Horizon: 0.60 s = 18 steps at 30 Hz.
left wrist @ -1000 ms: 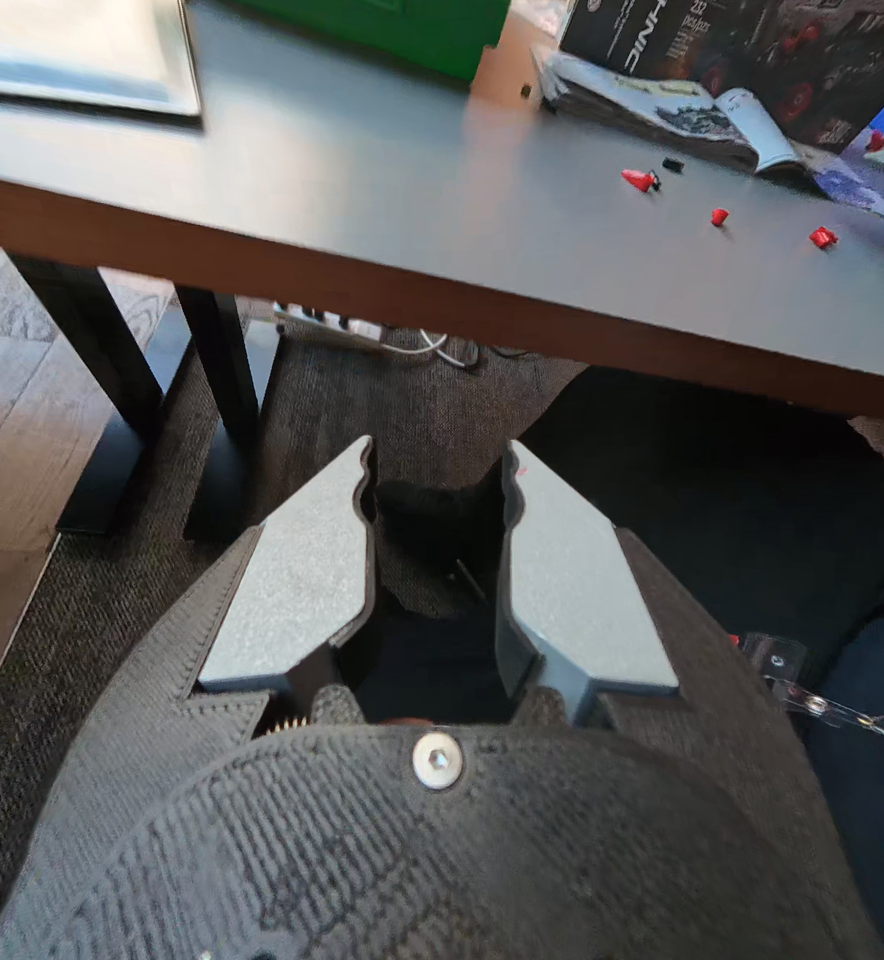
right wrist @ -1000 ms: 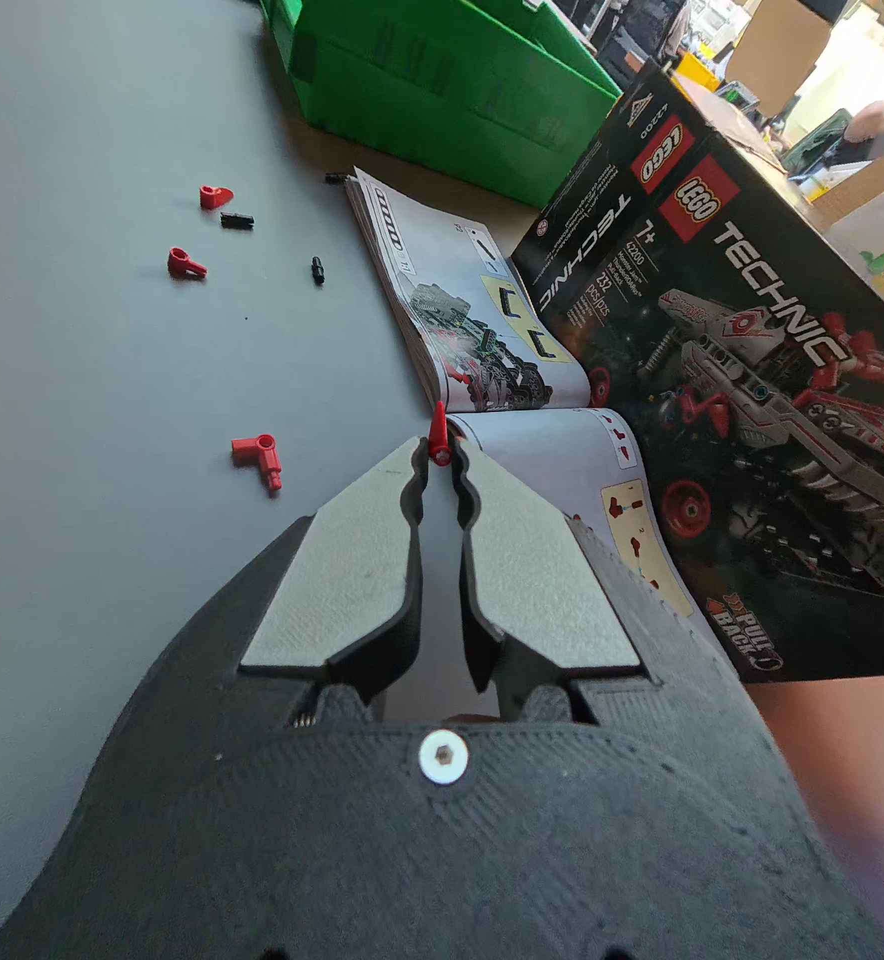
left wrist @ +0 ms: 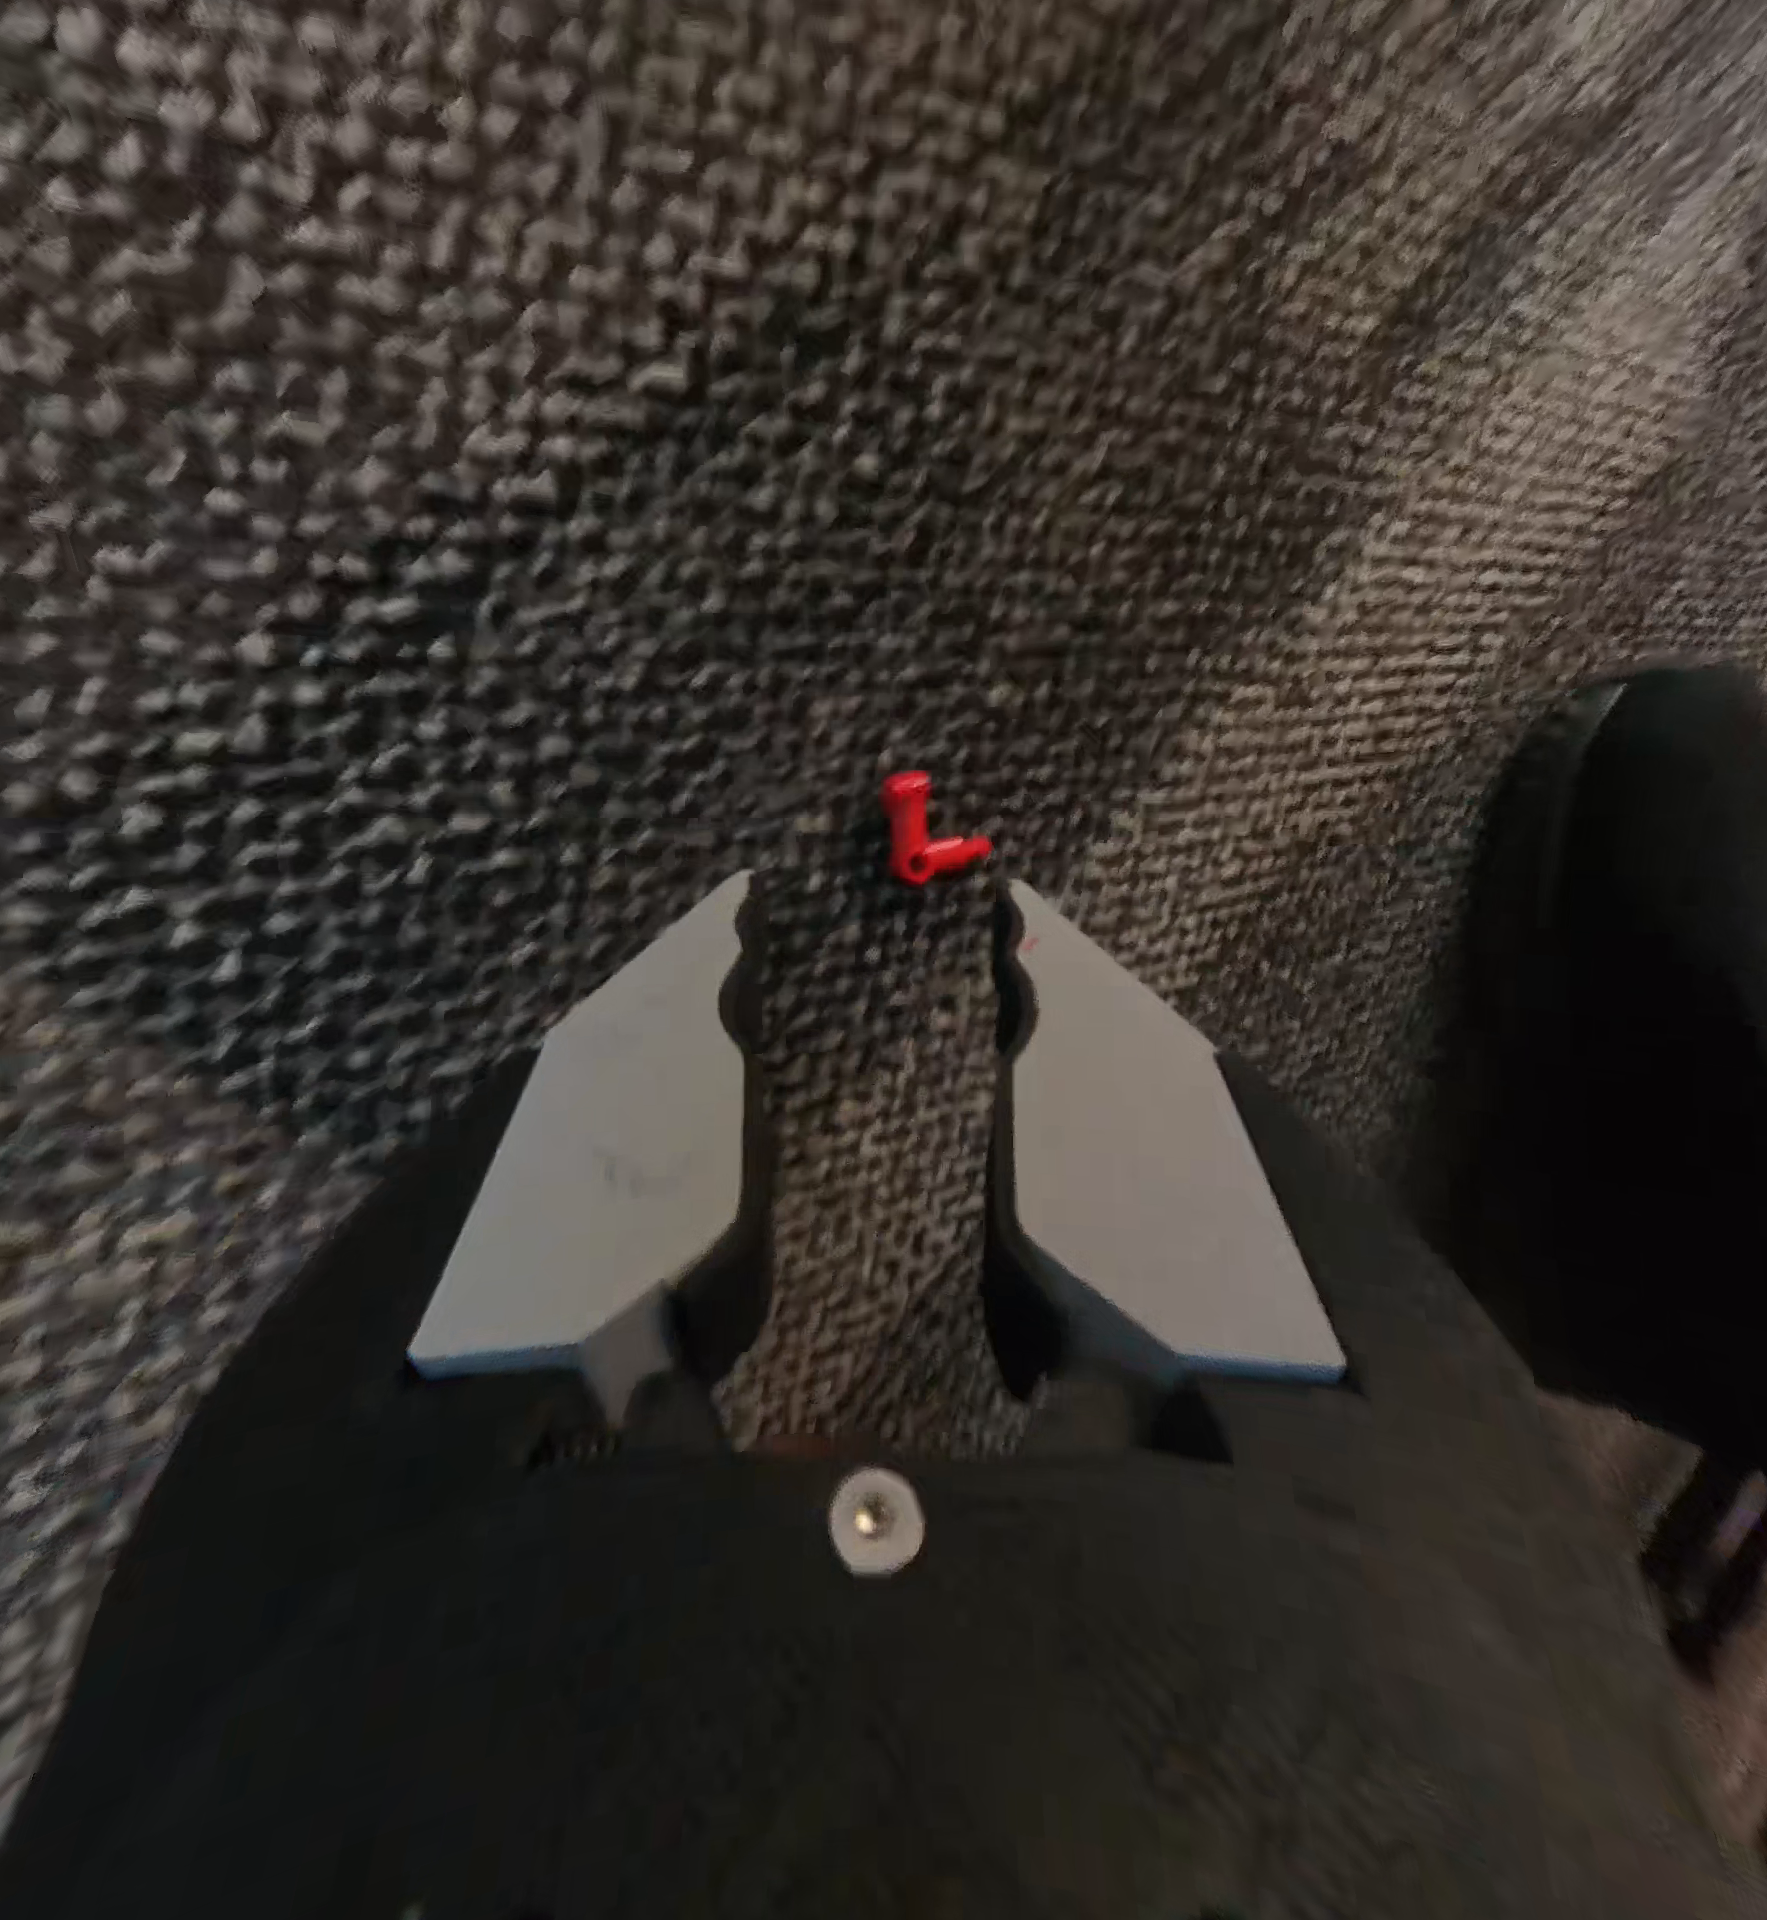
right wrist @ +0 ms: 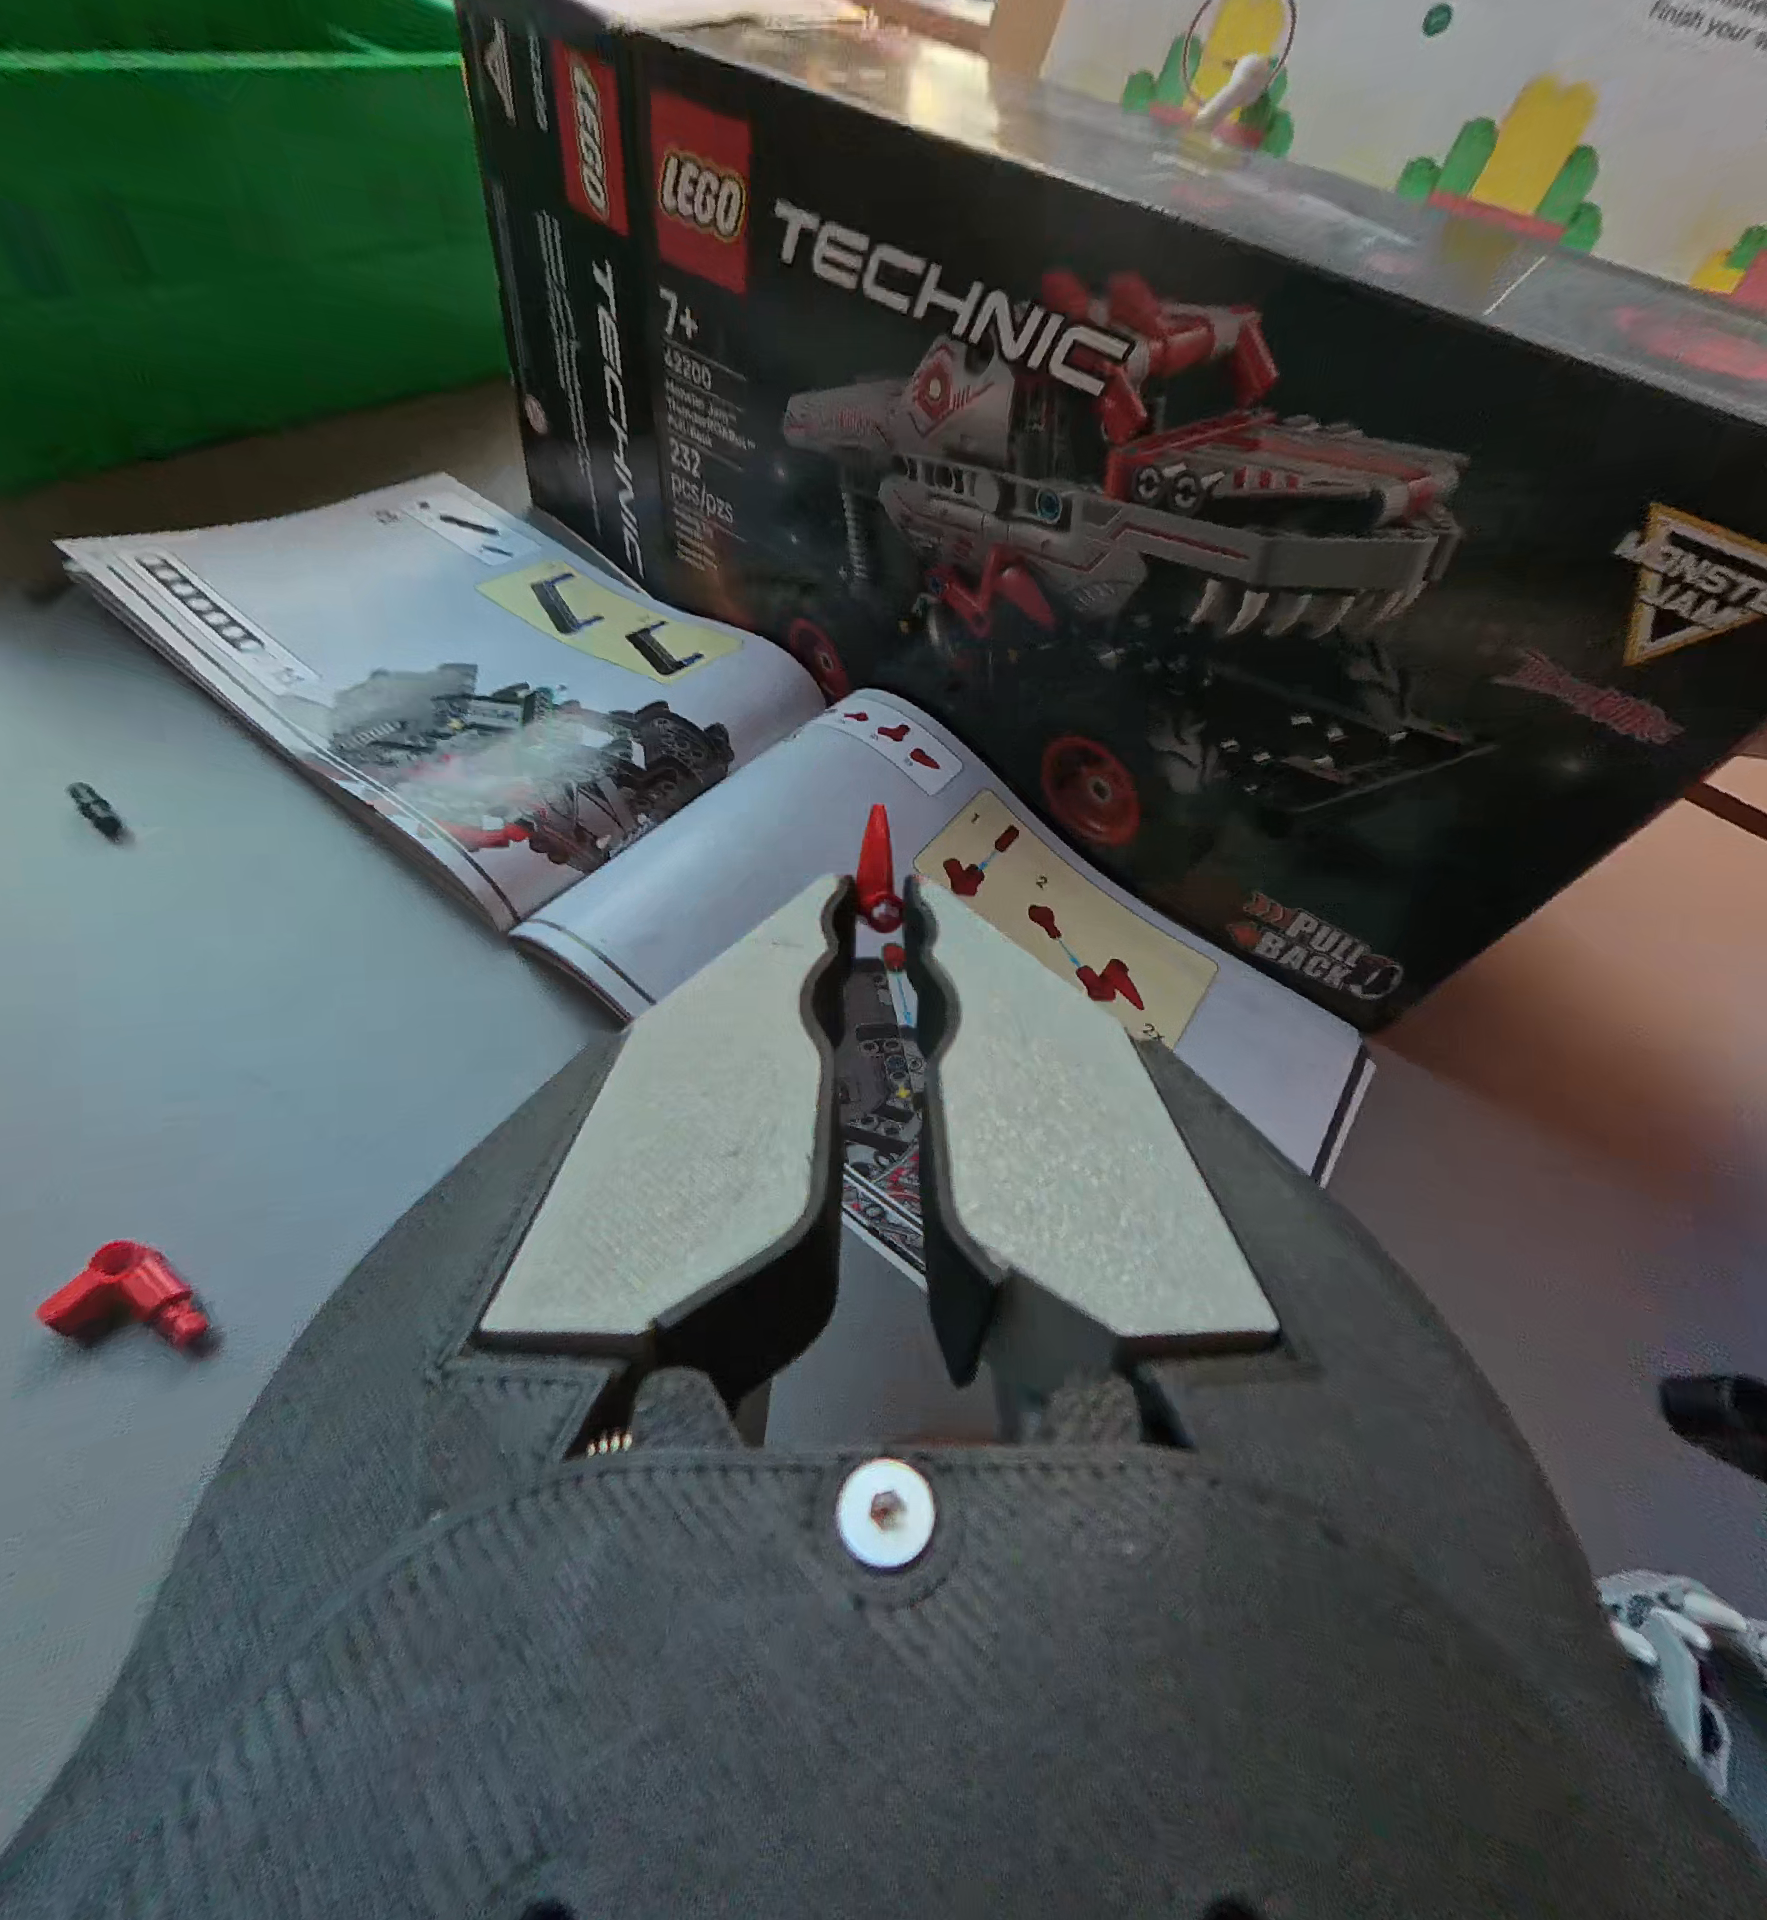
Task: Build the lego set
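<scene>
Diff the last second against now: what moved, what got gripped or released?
The left gripper dropped from table-edge height to the grey carpet, open, at a small red L-shaped piece. The right gripper swung toward the black set box. Unchanged: right stays shut on the red pointed piece.

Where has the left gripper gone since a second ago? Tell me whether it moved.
Yes. The left gripper has dropped from table-edge level down to the carpet, open just short of a red piece.

The left gripper (left wrist: 874,883) has dropped from table-edge height right down to the carpet (left wrist: 443,520), fingers spread just short of a red L-shaped piece (left wrist: 926,834). The right gripper (right wrist: 877,885) has swung to face the box (right wrist: 1118,436), seemingly lower over the booklet (right wrist: 463,665).
</scene>
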### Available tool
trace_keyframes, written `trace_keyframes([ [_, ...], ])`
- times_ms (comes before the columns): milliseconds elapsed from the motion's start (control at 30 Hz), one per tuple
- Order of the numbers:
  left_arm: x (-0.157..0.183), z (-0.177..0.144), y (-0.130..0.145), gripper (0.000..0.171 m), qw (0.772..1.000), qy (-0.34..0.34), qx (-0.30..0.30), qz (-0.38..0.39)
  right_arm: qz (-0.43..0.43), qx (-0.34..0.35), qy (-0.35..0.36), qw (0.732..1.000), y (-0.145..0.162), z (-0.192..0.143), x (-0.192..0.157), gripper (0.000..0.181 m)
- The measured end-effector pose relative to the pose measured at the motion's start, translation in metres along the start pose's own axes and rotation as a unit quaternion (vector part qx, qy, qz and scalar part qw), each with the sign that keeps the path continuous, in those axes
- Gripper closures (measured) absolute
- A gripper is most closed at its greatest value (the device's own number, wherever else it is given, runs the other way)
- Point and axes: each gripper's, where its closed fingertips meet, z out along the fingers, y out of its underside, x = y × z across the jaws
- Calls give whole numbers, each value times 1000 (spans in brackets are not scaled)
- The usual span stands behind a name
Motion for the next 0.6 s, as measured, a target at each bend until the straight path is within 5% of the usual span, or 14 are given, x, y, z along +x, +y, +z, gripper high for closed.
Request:
trace_keyframes([
  [333, -3, 28, 3, 155, 994, -100, 35, 27, -36, -37, 7, 999, 9, 8, -5, 177],
  [600, -1, 31, 3, 148, 985, -167, 44, 26, -26, -29, 1, 999, 7, 7, -4, 177],
])
